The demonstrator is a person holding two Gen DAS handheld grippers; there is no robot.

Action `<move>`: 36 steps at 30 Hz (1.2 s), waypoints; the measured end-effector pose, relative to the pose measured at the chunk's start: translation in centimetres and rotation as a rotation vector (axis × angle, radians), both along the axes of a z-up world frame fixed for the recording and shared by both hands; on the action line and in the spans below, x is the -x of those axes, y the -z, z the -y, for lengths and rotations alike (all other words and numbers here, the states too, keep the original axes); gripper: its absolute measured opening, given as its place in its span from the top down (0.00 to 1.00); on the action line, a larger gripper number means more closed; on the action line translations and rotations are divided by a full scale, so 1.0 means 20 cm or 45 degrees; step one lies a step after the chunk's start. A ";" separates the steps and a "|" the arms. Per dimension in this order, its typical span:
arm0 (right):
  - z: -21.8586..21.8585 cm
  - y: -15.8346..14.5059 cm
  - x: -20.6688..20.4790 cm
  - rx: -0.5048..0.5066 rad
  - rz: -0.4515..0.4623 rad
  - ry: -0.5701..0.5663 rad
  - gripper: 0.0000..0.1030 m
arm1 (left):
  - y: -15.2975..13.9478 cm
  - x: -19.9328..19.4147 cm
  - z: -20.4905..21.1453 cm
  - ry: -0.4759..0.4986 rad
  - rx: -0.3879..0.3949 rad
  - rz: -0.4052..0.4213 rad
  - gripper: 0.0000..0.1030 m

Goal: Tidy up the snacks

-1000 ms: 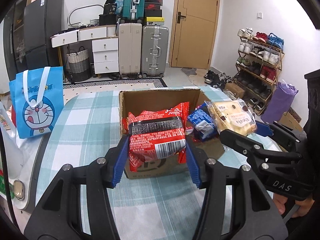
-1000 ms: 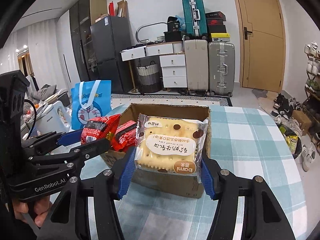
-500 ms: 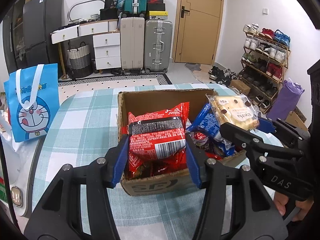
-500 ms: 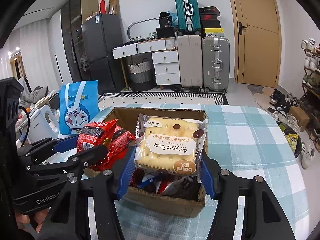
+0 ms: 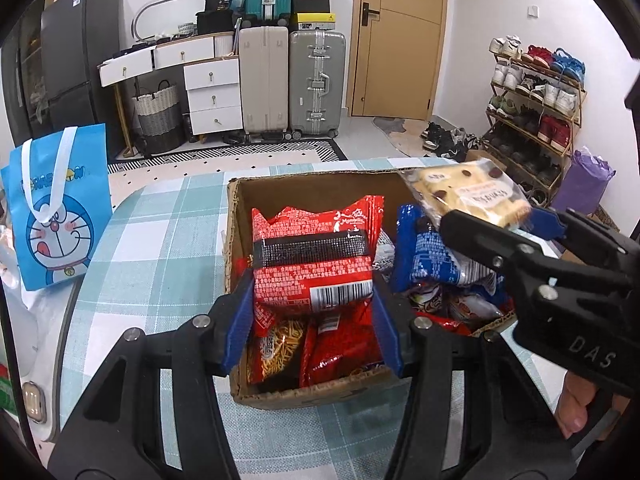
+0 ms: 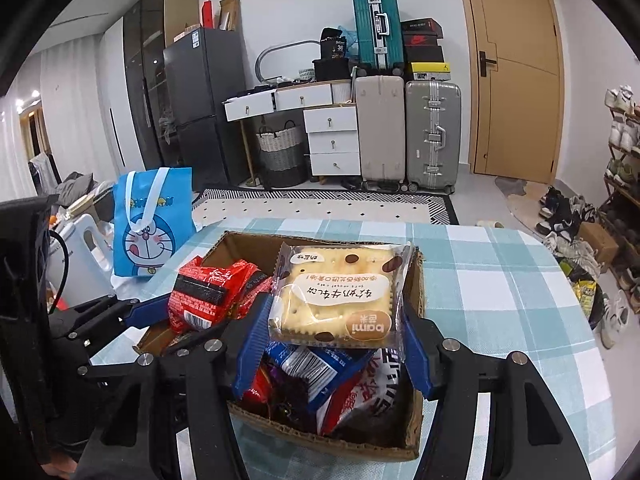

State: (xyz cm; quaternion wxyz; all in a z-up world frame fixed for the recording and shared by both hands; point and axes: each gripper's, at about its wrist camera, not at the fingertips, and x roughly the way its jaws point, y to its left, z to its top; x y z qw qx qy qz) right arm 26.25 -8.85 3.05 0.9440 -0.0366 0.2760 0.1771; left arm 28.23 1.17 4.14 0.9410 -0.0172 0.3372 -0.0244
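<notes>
The right gripper point(image 5: 516, 220) bears "DAS" in pale letters on its black body. The biscuit packet point(image 6: 340, 296) shows the brand "bami", seen upside down, on a brown patch. The black box point(image 6: 334, 46) atop the drawers reads "36".

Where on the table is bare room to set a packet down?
Bare checked tablecloth right of the cardboard box, and a strip between box and blue bag. The box itself is crowded; both grippers hold packets over it.

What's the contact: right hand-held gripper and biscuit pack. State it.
Touching. Right wrist view: right hand-held gripper clamps the biscuit pack, blue pads pressed against both side edges.
</notes>
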 end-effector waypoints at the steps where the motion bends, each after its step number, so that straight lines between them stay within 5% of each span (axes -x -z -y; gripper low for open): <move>1: 0.00 0.00 0.00 0.001 0.001 -0.003 0.41 | 0.00 -0.01 0.00 0.000 0.005 0.000 0.51; 8: -0.02 0.00 -0.03 -0.013 -0.004 -0.001 0.41 | 0.01 -0.01 -0.02 0.000 0.008 0.004 0.51; 10: -0.02 -0.01 -0.02 -0.038 0.014 -0.031 0.27 | 0.01 -0.02 -0.02 0.002 0.001 0.000 0.51; 13: 0.00 -0.02 0.02 -0.049 0.049 -0.054 0.18 | 0.00 -0.01 -0.01 0.011 -0.004 -0.004 0.48; 18: 0.04 -0.03 0.09 -0.034 0.066 -0.046 0.08 | -0.02 0.05 -0.02 0.039 0.035 0.008 0.38; 28: 0.16 -0.05 0.24 -0.094 0.091 -0.027 0.01 | -0.08 0.24 -0.01 -0.001 -0.007 0.100 0.01; 36: 0.22 -0.01 0.37 -0.147 0.122 -0.055 0.01 | -0.11 0.41 -0.12 -0.054 0.091 0.154 0.01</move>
